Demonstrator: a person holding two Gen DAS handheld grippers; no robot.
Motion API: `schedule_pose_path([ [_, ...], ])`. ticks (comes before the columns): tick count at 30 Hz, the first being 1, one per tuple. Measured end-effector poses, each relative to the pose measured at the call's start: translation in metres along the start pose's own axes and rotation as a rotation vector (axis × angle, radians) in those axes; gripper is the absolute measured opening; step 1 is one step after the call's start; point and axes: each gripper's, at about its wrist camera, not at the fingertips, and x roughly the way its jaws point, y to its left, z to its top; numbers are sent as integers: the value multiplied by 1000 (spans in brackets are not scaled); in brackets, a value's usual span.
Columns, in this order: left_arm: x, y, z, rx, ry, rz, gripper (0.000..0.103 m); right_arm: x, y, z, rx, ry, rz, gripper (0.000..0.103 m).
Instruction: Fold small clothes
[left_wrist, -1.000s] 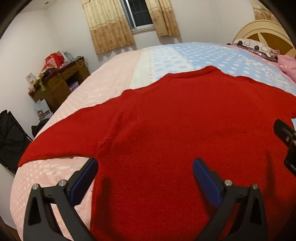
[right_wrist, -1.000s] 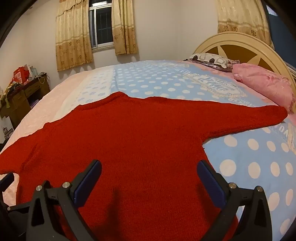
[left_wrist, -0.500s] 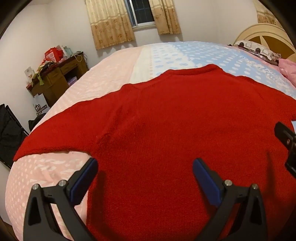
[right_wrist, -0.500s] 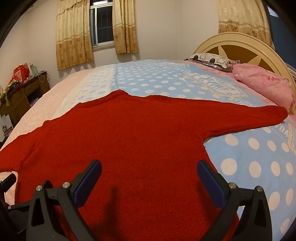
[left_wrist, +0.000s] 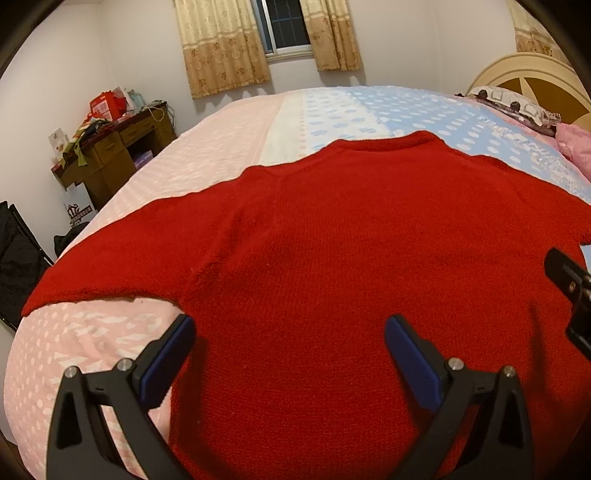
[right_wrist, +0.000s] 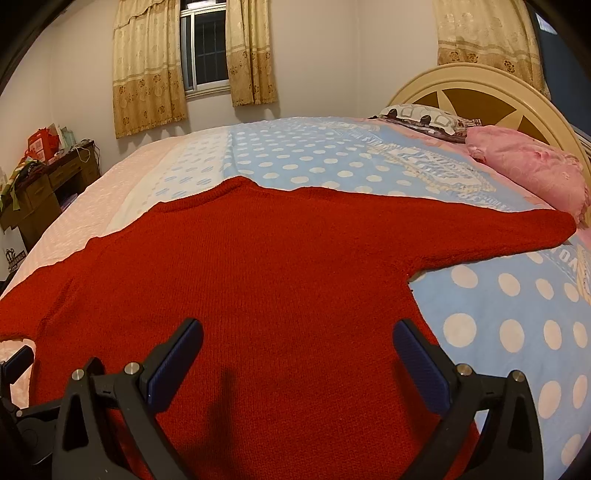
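I see the red knitted sweater spread flat on the polka-dot bed, neckline pointing away from me, sleeves stretched sideways. My left gripper and right gripper hover over its hem, jaws apart.

Sweater spread on bed, pillows right, desk left

Two low side-by-side wrist views across the red sweater, window-facing, shared bed.
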Motion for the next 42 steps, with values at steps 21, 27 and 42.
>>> schedule_pose_path([
  [21,3,4,-1,-36,10,-41,103,-14,-76,58,69,-26,13,87],
  [27,3,3,-1,-30,2,-36,103,-3,-209,102,256,-49,-143,85],
  [42,3,5,-3,-37,-2,-40,103,47,-452,79,734,64,-330,62],
])
